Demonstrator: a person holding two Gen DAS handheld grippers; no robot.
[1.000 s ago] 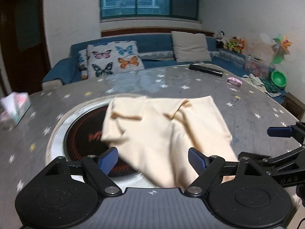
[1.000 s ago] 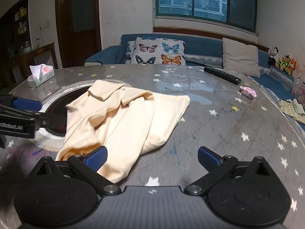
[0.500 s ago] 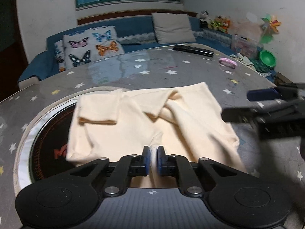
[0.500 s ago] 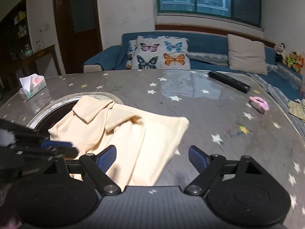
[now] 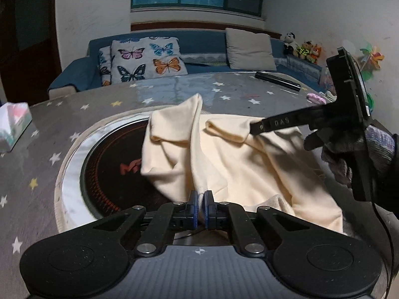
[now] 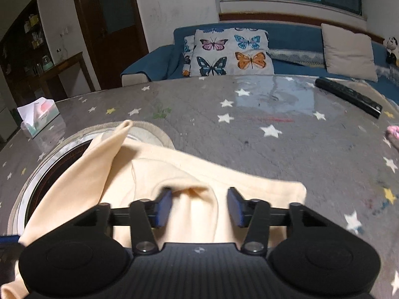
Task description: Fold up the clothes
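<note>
Cream garment [image 5: 224,159] pinched in left hand-held gripper [image 5: 201,205], right hand-held gripper [image 6: 199,206] agape

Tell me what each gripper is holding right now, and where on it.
The left gripper is shut on the near edge of the cream shirt. The right gripper is open around a raised fold of it, holding nothing.

Black tongs [image 5: 201,208] with blue pads, silver screws, grey-gloved hand [image 5: 349,154].
</note>
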